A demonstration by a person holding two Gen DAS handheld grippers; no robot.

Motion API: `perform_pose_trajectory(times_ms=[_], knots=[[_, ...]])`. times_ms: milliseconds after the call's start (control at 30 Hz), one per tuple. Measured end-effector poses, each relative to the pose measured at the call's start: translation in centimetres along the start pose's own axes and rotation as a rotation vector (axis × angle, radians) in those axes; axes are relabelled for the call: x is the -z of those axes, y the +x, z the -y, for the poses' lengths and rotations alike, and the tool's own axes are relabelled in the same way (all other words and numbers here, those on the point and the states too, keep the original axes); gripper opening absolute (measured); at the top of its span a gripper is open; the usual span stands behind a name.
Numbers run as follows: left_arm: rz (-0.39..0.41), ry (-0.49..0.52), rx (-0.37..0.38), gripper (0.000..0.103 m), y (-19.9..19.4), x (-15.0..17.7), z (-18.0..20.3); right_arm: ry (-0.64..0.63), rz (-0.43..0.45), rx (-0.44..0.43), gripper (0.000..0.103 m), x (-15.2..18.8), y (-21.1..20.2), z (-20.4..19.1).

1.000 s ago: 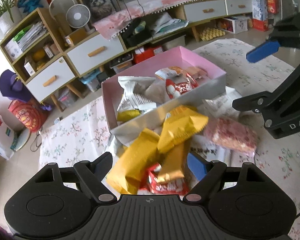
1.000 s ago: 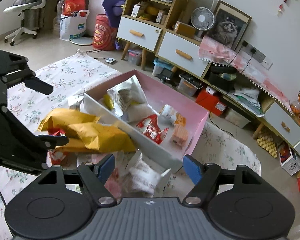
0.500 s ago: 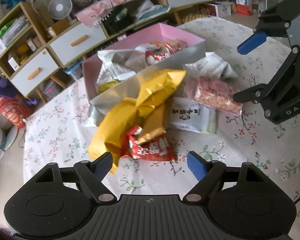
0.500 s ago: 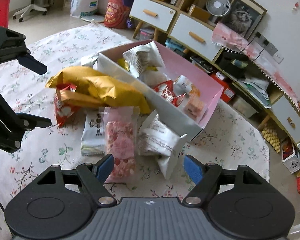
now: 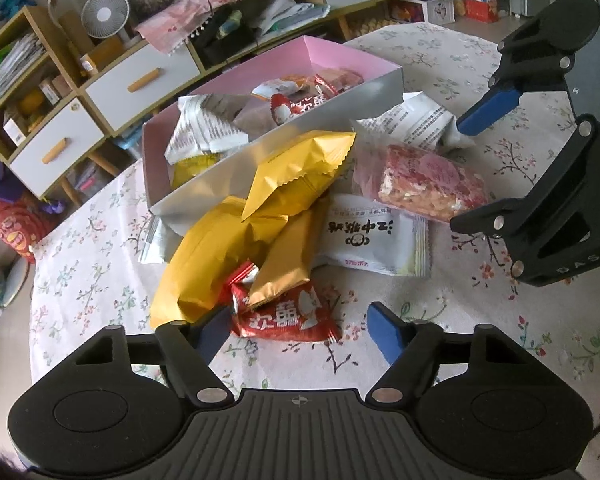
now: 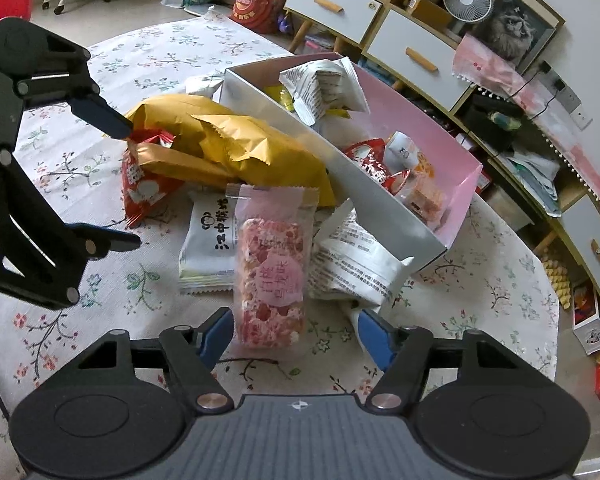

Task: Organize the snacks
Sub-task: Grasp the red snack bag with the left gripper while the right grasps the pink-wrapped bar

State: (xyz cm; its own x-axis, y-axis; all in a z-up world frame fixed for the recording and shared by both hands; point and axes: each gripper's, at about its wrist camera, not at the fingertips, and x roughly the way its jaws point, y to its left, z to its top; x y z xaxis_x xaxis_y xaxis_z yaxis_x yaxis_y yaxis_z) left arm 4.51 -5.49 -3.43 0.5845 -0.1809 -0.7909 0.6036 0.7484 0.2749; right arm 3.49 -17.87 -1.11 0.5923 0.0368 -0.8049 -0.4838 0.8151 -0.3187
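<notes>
A red snack packet (image 5: 284, 316) lies on the flowered tablecloth between the fingers of my left gripper (image 5: 300, 334). Its jaws are closing and the pads stand off the packet. A clear pink nougat packet (image 6: 272, 276) lies between the fingers of my right gripper (image 6: 296, 336). These jaws are closing too, with a gap on the right side. Gold packets (image 5: 300, 172) are heaped against the silver wall of the pink box (image 5: 284, 160), which holds several snacks. A white packet with black characters (image 5: 372, 240) lies between the two heaps.
A crumpled white printed packet (image 6: 352, 260) leans on the box (image 6: 380, 208) to the right of the nougat. The round table's edge (image 6: 540, 360) curves close on the right. Drawers and shelves (image 5: 60, 148) stand beyond the table.
Both grippers have come down toward the tabletop, so the packets look larger and nearer. Each pair of fingers has narrowed around its packet. The snacks have not moved.
</notes>
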Motion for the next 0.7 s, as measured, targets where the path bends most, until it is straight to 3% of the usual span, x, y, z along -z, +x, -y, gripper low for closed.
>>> perform_pose_trajectory(times_ms=[367,633,700], knots=[[0.020,-0.018,-0.031,0.056,1.2,-0.2,-0.5,0.017,-0.012,-0.025,0.033,-0.5,1.2,0.2],[0.054,-0.033,-0.014,0.051,1.5,-0.2,-0.9,0.040,-0.003,-0.036,0.030,-0.7,1.5,0.5],[0.060,-0.035,-0.010,0.044,1.6,-0.2,-0.9,0.042,0.000,-0.037,0.030,-0.7,1.6,0.5]])
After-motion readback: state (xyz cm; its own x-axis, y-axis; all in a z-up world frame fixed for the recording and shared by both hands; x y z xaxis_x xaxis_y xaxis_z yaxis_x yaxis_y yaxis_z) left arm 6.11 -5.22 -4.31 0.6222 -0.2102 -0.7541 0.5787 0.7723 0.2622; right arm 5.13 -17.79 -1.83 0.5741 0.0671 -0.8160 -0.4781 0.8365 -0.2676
